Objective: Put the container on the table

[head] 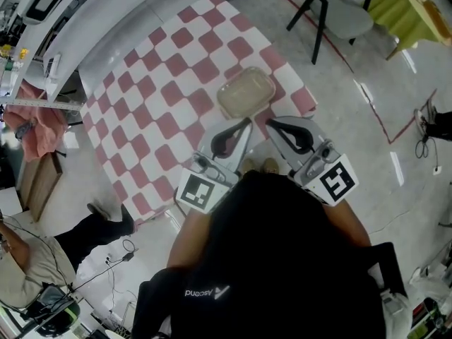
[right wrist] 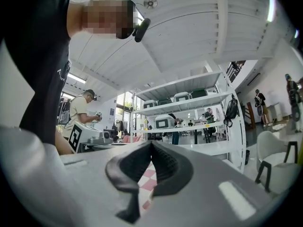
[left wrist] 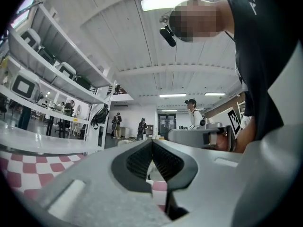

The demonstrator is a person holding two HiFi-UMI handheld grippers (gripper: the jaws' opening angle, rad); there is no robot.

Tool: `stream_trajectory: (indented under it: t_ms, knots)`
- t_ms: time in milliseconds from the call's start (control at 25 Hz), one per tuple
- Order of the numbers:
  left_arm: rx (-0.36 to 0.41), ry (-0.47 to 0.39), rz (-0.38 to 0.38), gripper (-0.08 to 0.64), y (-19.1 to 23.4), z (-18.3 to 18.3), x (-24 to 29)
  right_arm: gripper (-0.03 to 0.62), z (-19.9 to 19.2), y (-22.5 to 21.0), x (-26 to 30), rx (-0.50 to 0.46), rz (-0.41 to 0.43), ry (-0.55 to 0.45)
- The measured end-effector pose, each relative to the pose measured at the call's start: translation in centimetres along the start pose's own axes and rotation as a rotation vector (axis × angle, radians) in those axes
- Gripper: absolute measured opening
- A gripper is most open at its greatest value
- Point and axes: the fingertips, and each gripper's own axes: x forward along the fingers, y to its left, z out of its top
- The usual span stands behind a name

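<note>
A beige rounded container [head: 245,92] with a lid lies on the table [head: 155,104], which wears a pink-and-white checked cloth; it is near the table's edge closest to me. Both grippers hover just short of it, side by side. My left gripper [head: 248,121] is shut with nothing between its jaws, and in the left gripper view [left wrist: 152,141] the pads meet. The right gripper [head: 268,123] is shut and empty too, and its pads touch in the right gripper view [right wrist: 151,143]. Both gripper views look level across the room, so the container does not show in them.
A black-legged chair [head: 339,9] and a yellow-green table [head: 413,6] stand at the far right. White shelving [head: 49,13] runs along the far left. A seated person [head: 28,260] and cables are on the floor at lower left. A red line [head: 367,97] marks the floor.
</note>
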Motion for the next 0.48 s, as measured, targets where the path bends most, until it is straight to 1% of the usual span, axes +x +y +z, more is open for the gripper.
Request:
stream_trajectory:
  t_ms: [240, 480]
  knots:
    - [0.004, -0.001, 0.005, 0.011, -0.7, 0.2, -0.8, 0.003, 0.4, 0.0, -0.5, -0.019, -0.037, -0.008]
    - [0.002, -0.003, -0.012, 0.011, -1.2, 0.5, -1.0, 0.002, 0.8, 0.2, -1.0, -0.033, -0.043, -0.004]
